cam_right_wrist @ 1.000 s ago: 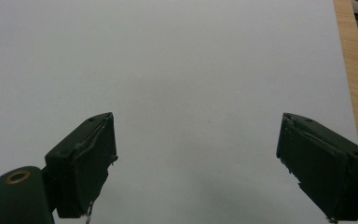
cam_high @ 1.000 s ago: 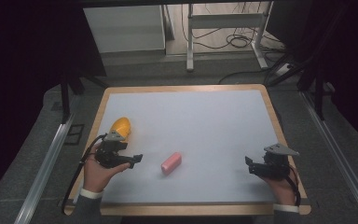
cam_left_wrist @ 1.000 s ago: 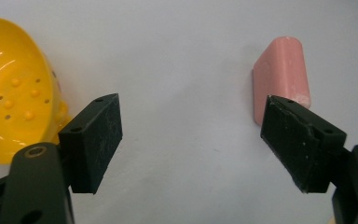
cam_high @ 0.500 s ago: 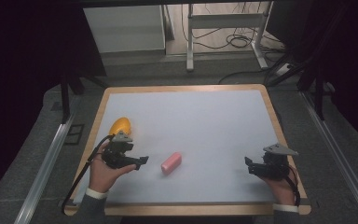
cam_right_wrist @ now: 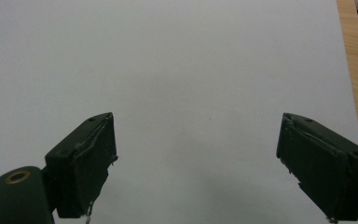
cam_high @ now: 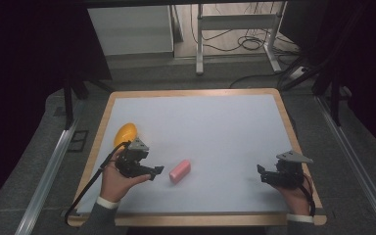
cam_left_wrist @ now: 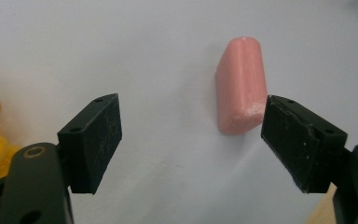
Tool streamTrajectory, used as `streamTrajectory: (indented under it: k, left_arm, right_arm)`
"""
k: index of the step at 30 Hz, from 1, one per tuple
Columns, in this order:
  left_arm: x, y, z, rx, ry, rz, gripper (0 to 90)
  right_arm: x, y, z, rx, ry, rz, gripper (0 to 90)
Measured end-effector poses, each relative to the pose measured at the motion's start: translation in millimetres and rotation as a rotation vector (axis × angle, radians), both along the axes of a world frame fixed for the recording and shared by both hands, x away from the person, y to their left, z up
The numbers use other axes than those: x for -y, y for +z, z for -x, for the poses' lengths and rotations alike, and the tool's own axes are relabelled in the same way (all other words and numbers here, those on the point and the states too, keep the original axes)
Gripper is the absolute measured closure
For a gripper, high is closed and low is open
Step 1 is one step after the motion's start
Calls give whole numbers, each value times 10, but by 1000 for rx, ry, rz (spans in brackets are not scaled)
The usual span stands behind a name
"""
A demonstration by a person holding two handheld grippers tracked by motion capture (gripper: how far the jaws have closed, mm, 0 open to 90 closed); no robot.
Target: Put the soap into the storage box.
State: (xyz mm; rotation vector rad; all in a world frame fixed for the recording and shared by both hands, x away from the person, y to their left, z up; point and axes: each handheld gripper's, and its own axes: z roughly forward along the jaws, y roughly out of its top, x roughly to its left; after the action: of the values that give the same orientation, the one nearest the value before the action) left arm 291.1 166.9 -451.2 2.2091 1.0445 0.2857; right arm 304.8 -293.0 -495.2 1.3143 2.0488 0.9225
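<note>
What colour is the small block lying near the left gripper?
The block is pink; the left gripper view shows it best.

Dim room; grey floor, metal frame and cables behind.

A pink, rounded block lies flat on the white table top, just ahead of my left gripper, beside a yellow toy.
</note>
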Motion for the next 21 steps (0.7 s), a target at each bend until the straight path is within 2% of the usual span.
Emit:
streamTrajectory:
  k: [3,14,21]
  left_arm:
    - [38,-4,-5,-6,-6,5,207]
    - [272,-14,-47,-15,-56,-35,207]
    - [377,-32,-58,-25,-74,-44,208]
  right_arm:
    - [4,1,0,1,-1,-1,116]
    - [5,-2,-3,-1,0,0,116]
    - [4,-9,-5,-4,-3,2,116]
